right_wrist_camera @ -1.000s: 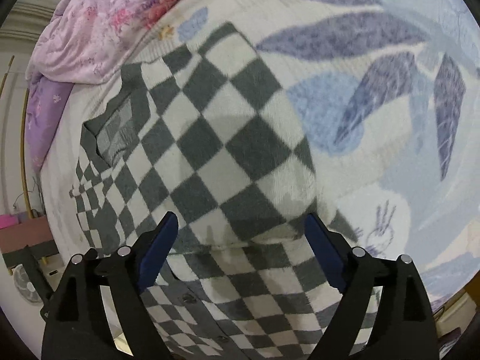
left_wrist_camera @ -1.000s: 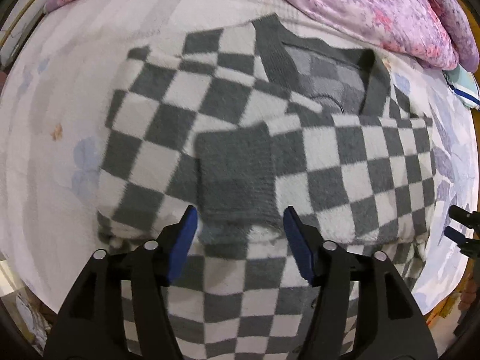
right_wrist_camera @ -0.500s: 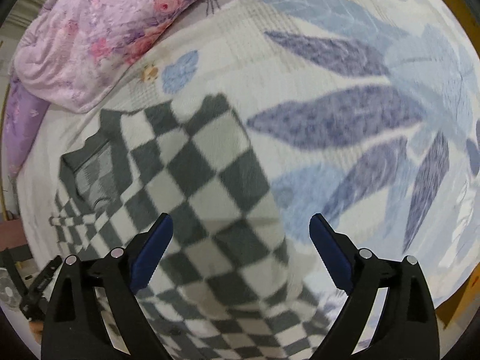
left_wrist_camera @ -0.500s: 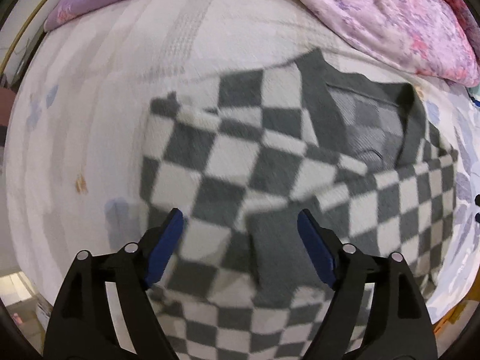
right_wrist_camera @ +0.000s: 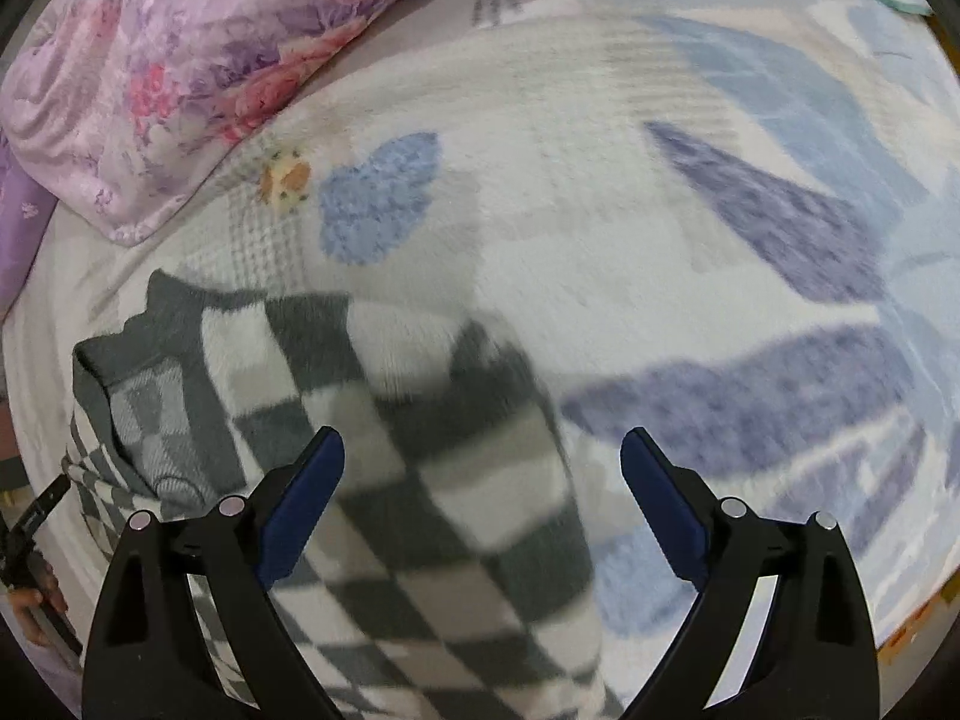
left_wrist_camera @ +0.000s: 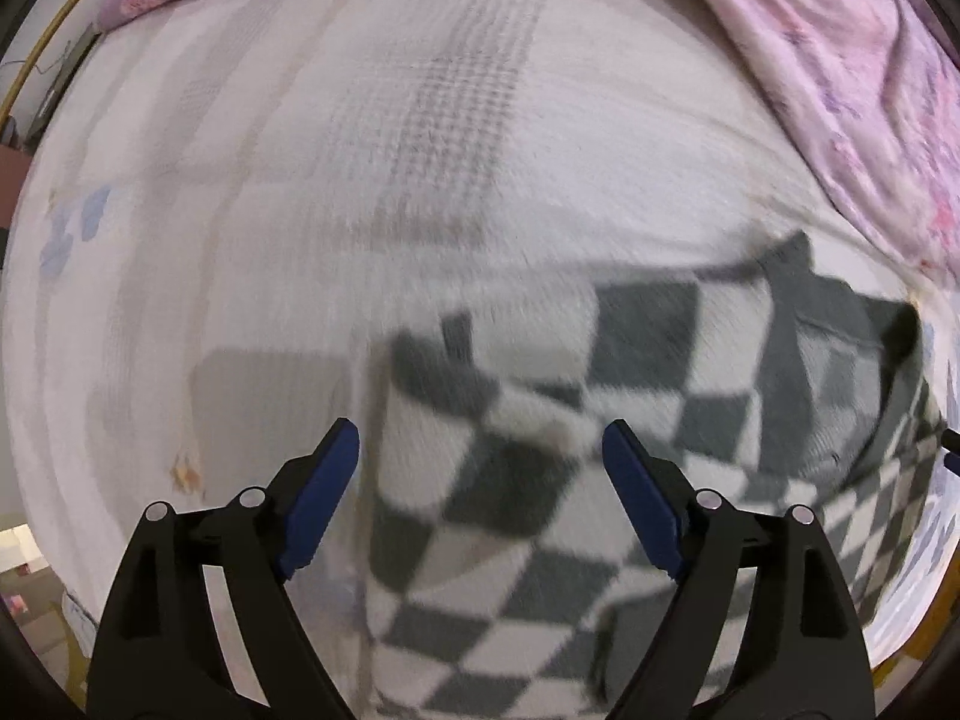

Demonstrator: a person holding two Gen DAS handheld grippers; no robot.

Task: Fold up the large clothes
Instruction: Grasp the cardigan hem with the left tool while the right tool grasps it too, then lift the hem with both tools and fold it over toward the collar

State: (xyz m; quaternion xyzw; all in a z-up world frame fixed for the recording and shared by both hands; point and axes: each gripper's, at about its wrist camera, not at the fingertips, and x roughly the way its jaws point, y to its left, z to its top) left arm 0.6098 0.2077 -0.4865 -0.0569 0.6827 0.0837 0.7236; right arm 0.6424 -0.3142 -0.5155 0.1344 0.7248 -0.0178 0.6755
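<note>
A grey-and-white checkered knit garment [left_wrist_camera: 540, 510] lies partly folded on the bed, its dark collar [left_wrist_camera: 840, 324] toward the back right. My left gripper [left_wrist_camera: 480, 456] is open and empty, held above the garment's left shoulder edge. In the right wrist view the same garment [right_wrist_camera: 432, 480] fills the lower left, collar [right_wrist_camera: 120, 360] at far left. My right gripper [right_wrist_camera: 480, 468] is open and empty above the garment's right edge. Both views are motion-blurred.
The bed has a white cover [left_wrist_camera: 360, 180] with blue and purple leaf prints [right_wrist_camera: 780, 228]. A pink floral quilt [left_wrist_camera: 870, 90] is bunched at the back, and it also shows in the right wrist view [right_wrist_camera: 180, 60]. The other gripper [right_wrist_camera: 36, 516] shows at far left.
Both grippers have risen and tilted toward the far side of the bed. The garment now sits lower in both views. More bare bed cover shows. Both stay open.
</note>
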